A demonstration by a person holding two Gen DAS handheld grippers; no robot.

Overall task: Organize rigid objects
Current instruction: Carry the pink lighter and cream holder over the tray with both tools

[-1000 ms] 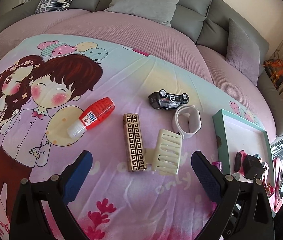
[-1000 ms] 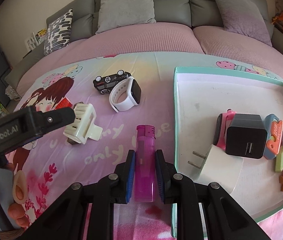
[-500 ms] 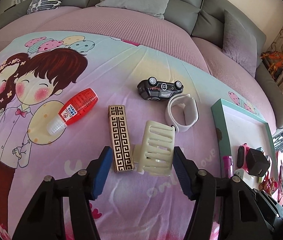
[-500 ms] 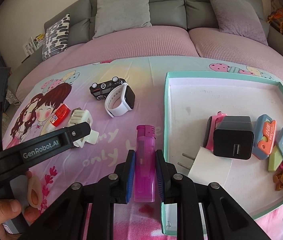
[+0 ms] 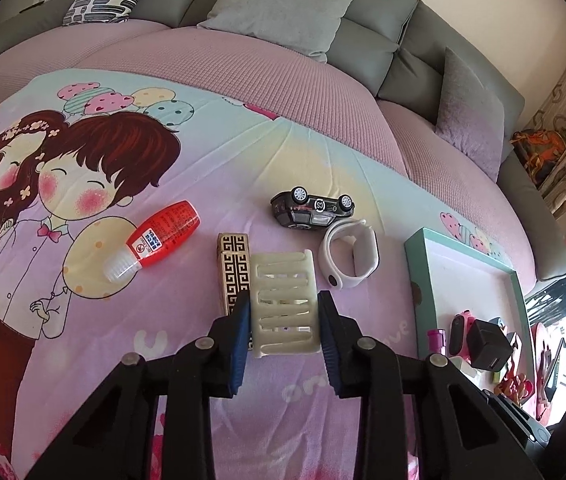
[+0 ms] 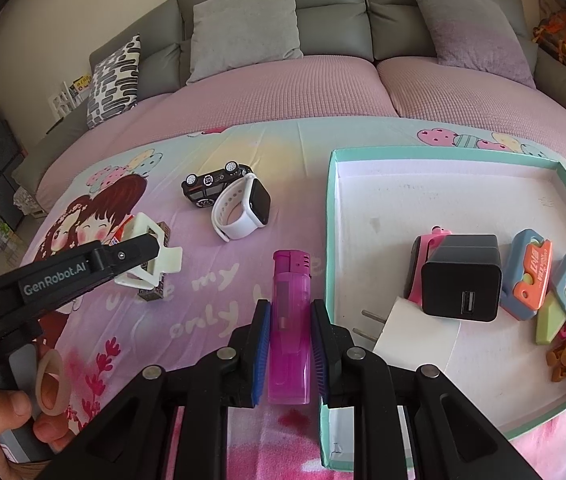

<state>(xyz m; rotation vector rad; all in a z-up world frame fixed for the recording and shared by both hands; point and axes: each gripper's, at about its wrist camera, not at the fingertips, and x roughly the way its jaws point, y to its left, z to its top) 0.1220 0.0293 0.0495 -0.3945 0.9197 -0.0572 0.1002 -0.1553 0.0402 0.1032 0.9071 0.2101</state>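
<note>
Cartoon bedsheet (image 5: 131, 360): left gripper (image 5: 283, 312) fingers just closed from wide onto one cream hair claw (image 5: 285, 304) left of teal tray (image 6: 333, 216); right gripper (image 6: 290, 320) clamps one pink lighter (image 6: 289, 320) beside tray.

My left gripper (image 5: 283, 312) just closing on the cream hair claw (image 5: 284, 307), patterned gold box (image 5: 233, 270) touching at nine o'clock, toy car (image 5: 311, 209) at twelve

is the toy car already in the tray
No, the toy car lies upside down on the printed sheet beside the white watch, outside the tray.
</note>
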